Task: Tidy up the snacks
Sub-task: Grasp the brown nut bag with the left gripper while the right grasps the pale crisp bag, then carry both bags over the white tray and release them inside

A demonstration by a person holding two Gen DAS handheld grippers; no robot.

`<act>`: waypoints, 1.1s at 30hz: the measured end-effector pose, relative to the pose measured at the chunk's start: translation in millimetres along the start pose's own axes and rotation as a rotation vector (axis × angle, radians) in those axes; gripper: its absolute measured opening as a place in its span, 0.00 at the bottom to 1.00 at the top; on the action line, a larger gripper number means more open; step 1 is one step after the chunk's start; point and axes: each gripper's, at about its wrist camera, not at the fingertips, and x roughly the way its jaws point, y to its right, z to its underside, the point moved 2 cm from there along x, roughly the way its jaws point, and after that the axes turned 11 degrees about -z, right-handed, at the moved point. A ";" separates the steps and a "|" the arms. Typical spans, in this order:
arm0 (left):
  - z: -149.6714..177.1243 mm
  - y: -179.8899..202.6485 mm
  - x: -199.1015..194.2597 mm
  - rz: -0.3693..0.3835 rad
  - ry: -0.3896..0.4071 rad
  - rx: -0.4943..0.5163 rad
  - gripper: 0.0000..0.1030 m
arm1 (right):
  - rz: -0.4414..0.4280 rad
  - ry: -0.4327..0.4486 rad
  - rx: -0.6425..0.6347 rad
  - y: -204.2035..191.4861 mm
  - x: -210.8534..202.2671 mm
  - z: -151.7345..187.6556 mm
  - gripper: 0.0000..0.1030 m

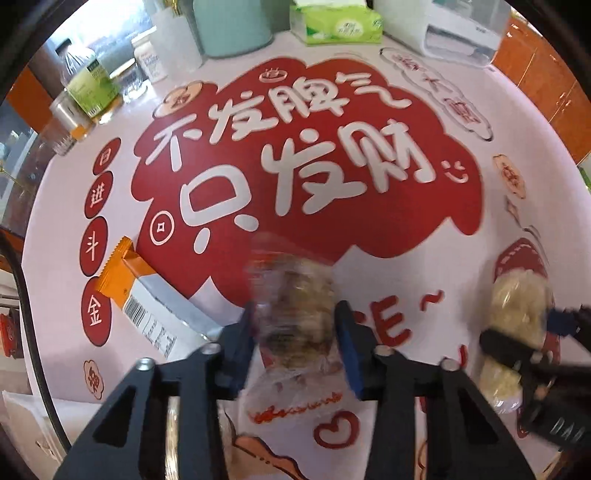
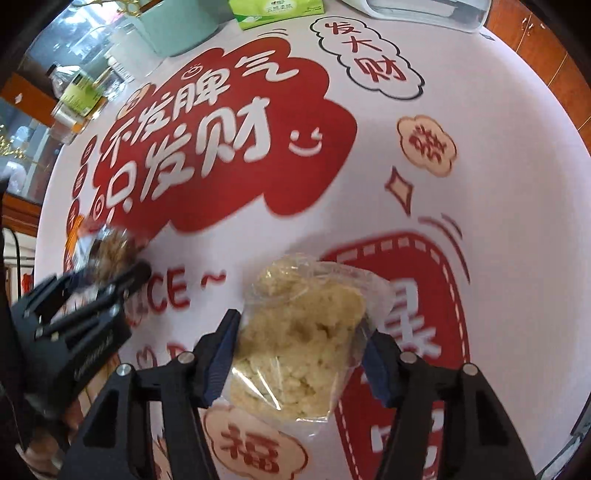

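Observation:
My left gripper [image 1: 295,321] is shut on a clear-wrapped brown snack cake [image 1: 299,314] and holds it over the table; the cake is blurred. My right gripper [image 2: 301,328] is shut on a clear-wrapped pale yellow rice crisp cake [image 2: 303,325]. In the left wrist view the right gripper [image 1: 517,328] with the yellow cake [image 1: 517,310] is at the right edge. In the right wrist view the left gripper [image 2: 110,273] with the brown cake [image 2: 110,247] is at the left. An orange and white snack packet [image 1: 147,306] lies on the table left of my left gripper.
The round table [image 1: 406,277] has a white cloth with red Chinese lettering. At its far edge stand a green tissue pack [image 1: 336,22], a teal container [image 1: 236,26], a white appliance [image 1: 461,33], bottles and jars [image 1: 92,85]. Orange wood cabinets [image 1: 546,81] are behind.

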 end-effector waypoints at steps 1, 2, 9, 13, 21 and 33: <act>3.8 0.9 -6.4 0.019 -0.011 -0.005 0.35 | -0.008 0.003 -0.009 -1.0 -3.4 8.8 0.60; 7.4 1.4 -11.4 0.025 -0.010 -0.007 0.35 | -0.012 0.009 -0.022 -4.9 -6.4 16.7 0.60; 64.6 3.5 -64.3 0.110 0.012 0.006 0.35 | -0.035 0.045 -0.096 -26.7 -33.0 59.8 0.59; 112.8 -16.6 -109.3 0.168 0.033 -0.030 0.35 | -0.043 0.088 -0.128 -37.7 -59.7 79.3 0.59; 176.4 -96.3 -197.8 0.223 0.151 -0.158 0.35 | -0.110 0.205 -0.264 -110.8 -111.2 104.2 0.59; 255.2 -238.4 -272.5 -0.024 0.311 -0.330 0.35 | -0.252 0.284 -0.682 -306.6 -143.8 177.0 0.59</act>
